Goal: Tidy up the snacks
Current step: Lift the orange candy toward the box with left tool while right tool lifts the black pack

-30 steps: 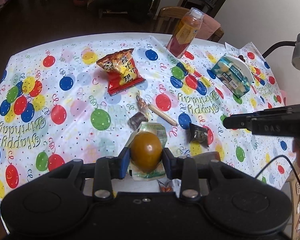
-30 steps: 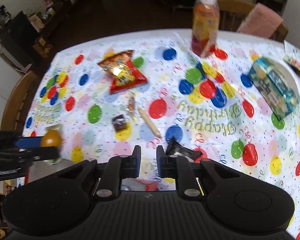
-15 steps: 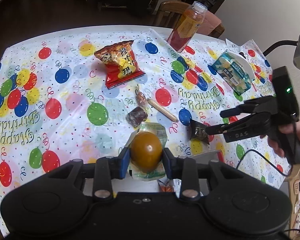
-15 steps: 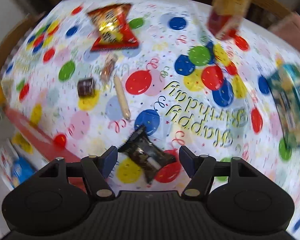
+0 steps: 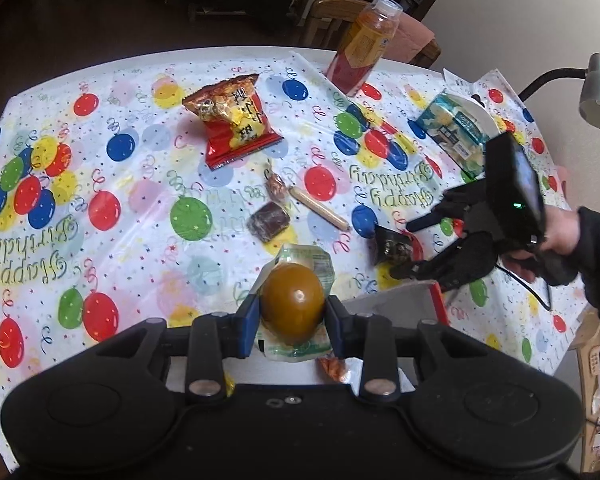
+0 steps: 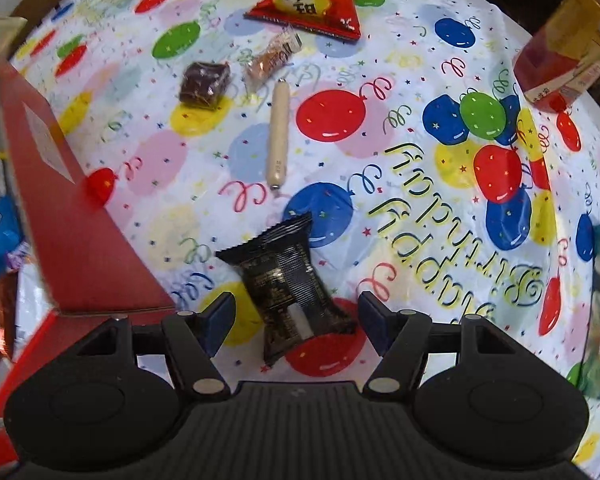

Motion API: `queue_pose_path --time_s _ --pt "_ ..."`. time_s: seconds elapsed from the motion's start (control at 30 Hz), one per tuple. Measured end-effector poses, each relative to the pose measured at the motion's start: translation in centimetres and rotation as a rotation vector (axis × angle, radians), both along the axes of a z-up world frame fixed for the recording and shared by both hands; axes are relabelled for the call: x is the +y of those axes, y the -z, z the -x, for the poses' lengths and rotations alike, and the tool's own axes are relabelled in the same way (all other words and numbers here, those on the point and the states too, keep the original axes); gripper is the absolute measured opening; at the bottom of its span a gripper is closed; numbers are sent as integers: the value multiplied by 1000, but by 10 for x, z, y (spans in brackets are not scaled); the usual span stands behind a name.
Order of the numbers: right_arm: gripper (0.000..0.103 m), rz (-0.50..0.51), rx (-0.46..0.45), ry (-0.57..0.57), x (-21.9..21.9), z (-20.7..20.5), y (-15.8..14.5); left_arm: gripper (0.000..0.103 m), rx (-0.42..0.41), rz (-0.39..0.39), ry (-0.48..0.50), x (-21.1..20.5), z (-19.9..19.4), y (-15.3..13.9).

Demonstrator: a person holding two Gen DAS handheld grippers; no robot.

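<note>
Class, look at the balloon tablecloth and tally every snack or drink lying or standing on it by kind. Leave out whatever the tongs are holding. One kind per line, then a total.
Red crisp bag: 1
Black wrapped packet: 1
Dark brown wrapped sweet: 1
Clear-wrapped candy: 1
Sausage stick: 1
Blue-green snack pack: 1
Drink bottle: 1
Total: 7

Black foil snack packet (image 6: 290,280) lies on balloon-print surface (image 6: 400,208) between right claw (image 6: 296,318) fingers; red cardboard box (image 6: 72,236) left; beige sausage stick (image 6: 279,134) behind.
</note>
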State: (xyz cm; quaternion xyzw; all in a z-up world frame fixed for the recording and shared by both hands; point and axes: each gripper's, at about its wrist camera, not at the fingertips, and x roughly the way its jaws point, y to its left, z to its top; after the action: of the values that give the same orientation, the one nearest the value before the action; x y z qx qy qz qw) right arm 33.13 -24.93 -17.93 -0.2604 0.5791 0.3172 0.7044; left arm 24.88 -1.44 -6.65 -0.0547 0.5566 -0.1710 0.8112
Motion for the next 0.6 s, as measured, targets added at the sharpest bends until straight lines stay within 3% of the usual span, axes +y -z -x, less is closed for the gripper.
queue_pose_path --time_s 0.27,0.6 --pt "66 -28 4 2 4 -9 6 33 2 -12 -6 2 11 -1" --pt "37 -26 -36 55 5 -1 1 33 0 -6 -22 7 24 -5"
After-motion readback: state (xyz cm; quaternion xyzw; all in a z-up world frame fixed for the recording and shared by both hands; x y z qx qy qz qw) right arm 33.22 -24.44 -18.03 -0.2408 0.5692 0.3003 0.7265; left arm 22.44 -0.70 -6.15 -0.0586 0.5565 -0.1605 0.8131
